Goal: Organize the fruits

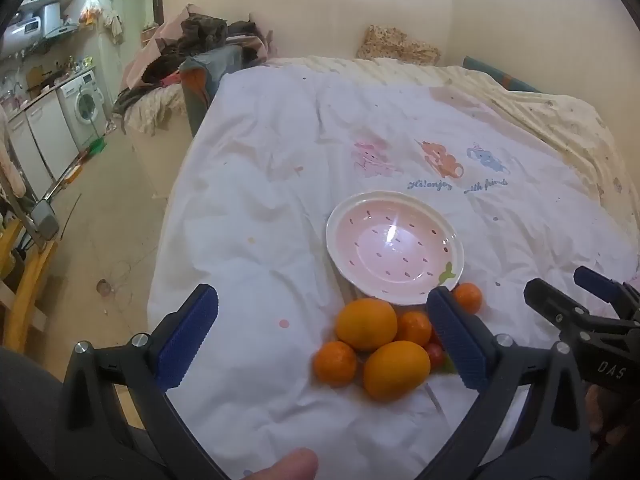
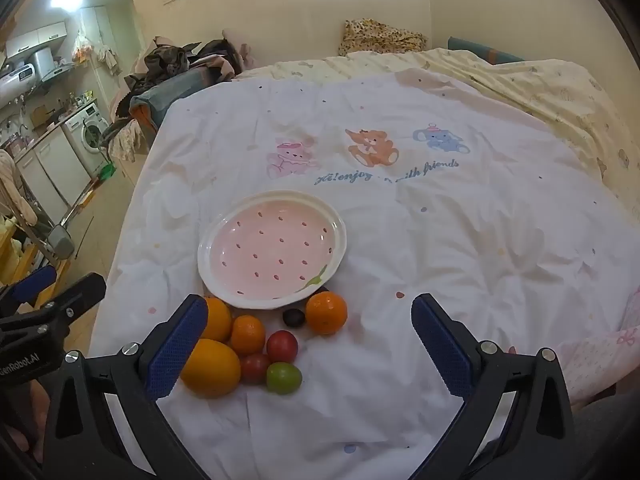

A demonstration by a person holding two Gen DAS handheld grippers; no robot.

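A pink plate [image 1: 394, 246] [image 2: 272, 246] with a white rim and dark seed marks lies empty on a white bed cover. Just in front of it sits a cluster of fruit: two large oranges [image 1: 366, 323] [image 2: 210, 368], small tangerines [image 1: 335, 363] [image 2: 326, 312], red tomatoes [image 2: 282, 345], a green one [image 2: 284, 377] and a dark plum [image 2: 294, 317]. My left gripper [image 1: 324, 336] hangs open above the fruit. My right gripper [image 2: 310, 344] is open too, over the right side of the cluster. Neither holds anything.
The white cover [image 2: 440, 248] with bear pictures spreads over the bed. A yellow blanket [image 2: 540, 92] lies at the far right. To the left the bed edge drops to the floor [image 1: 116, 240]; a pile of clothes [image 1: 200, 44] and a washing machine [image 1: 84, 106] stand beyond.
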